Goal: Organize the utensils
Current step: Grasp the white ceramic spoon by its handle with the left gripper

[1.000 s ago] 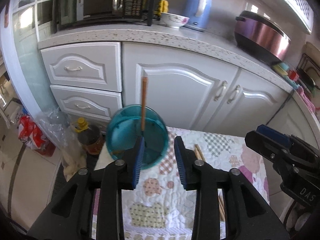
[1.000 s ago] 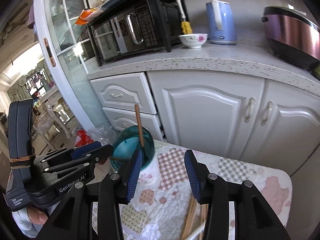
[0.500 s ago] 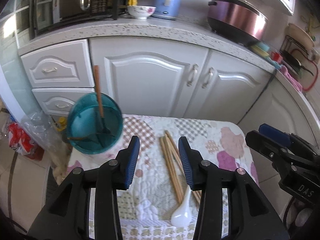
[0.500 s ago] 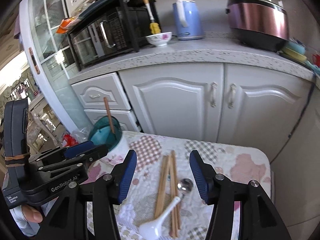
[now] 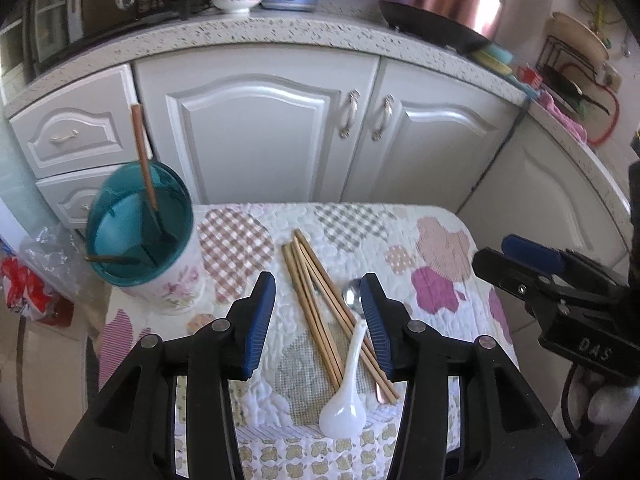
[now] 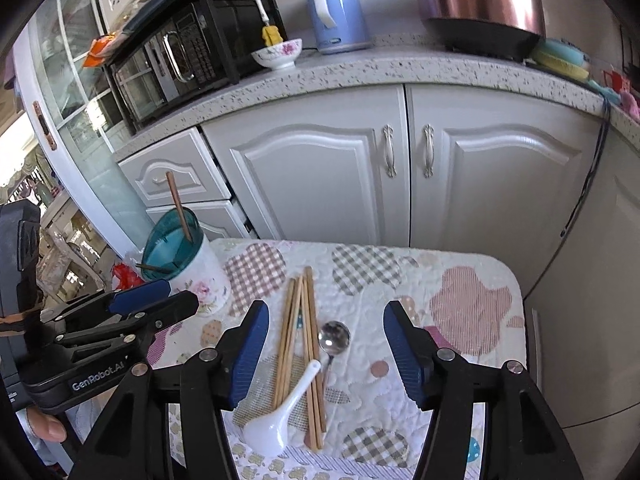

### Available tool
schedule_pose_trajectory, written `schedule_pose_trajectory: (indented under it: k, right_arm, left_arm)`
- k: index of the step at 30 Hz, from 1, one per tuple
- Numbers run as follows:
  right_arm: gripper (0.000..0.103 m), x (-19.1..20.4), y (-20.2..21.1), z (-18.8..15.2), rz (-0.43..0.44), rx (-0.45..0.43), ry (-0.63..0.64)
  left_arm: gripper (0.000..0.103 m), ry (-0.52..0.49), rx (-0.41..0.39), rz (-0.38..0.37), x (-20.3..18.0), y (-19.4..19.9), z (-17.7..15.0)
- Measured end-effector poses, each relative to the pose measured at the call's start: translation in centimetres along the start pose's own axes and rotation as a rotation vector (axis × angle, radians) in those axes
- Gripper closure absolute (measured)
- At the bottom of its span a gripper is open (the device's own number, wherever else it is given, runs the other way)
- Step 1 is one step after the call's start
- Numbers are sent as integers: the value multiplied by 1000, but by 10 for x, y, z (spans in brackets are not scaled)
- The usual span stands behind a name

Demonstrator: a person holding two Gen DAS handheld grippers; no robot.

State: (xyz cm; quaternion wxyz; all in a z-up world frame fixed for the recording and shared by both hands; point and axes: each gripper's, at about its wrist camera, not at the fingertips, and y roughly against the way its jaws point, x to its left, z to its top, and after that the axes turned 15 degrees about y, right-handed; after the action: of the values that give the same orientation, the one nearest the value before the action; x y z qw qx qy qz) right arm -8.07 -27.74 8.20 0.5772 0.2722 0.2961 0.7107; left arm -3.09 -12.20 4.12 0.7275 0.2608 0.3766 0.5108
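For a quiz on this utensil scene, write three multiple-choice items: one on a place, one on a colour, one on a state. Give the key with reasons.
1. Where does the utensil holder stand on the quilted table cover?
A. at its left edge
B. in its middle
C. at its right edge

2. What colour is the ceramic spoon?
A. red
B. white
C. black

3. How are the left gripper and right gripper now?
A. both shut on chopsticks
B. one open, one shut
C. both open and empty

Key: 1 A, it sits at the cover's left edge, apart from the loose chopsticks. 2 B, the spoon lying over the chopsticks is plain white. 3 C, each pair of fingers stands apart with nothing between.
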Motion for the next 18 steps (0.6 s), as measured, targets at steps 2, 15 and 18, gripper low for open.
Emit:
schedule_pose_trajectory:
  k: [2, 15, 18]
  right_arm:
    - [45, -2, -7, -3, 4, 20, -2]
    - [45, -24, -55, -35, 41, 143, -70]
    - [45, -29, -64, -39, 54, 158, -76]
  left_arm:
    - [59, -8, 25, -23, 2, -5, -4]
    - [59, -119, 234, -102, 2, -67, -43]
    - [59, -137, 295, -130, -2, -87, -51]
